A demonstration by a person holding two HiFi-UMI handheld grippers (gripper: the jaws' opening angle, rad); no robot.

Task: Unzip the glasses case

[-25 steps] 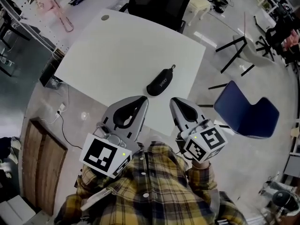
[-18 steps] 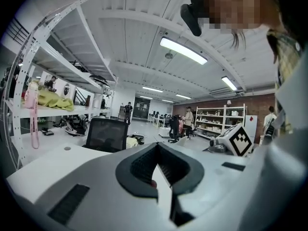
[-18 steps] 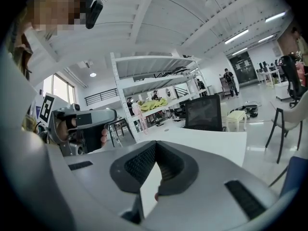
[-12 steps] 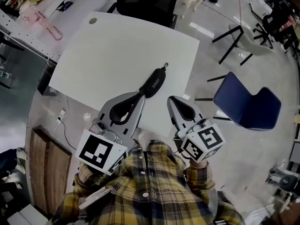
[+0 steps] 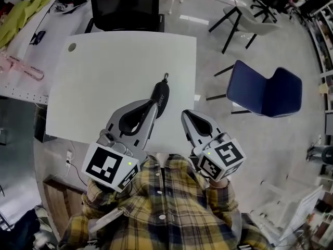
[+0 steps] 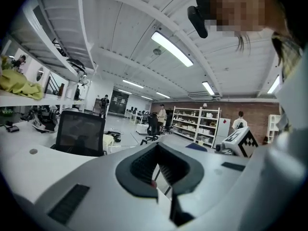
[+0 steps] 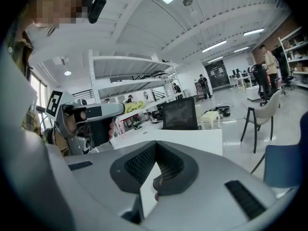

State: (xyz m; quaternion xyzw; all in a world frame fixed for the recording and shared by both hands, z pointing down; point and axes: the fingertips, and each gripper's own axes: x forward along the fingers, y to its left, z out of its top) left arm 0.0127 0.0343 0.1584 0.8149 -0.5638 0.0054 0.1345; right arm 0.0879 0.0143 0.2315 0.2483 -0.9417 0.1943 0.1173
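Jaws together and empty, the left hand-held gripper [image 5: 154, 104] has closed in on the near end of the glasses case [image 5: 162, 90], apparently still zipped on the worktop [image 5: 104, 61]. The right hand-held gripper [image 5: 185, 113], also closed, waits alongside.

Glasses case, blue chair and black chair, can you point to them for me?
glasses case [image 5: 161, 92]: head view, middle of its dark shell, on the white table.
blue chair [image 5: 270, 90]: head view, on its blue back.
black chair [image 5: 125, 4]: head view, on its backrest, behind the table.
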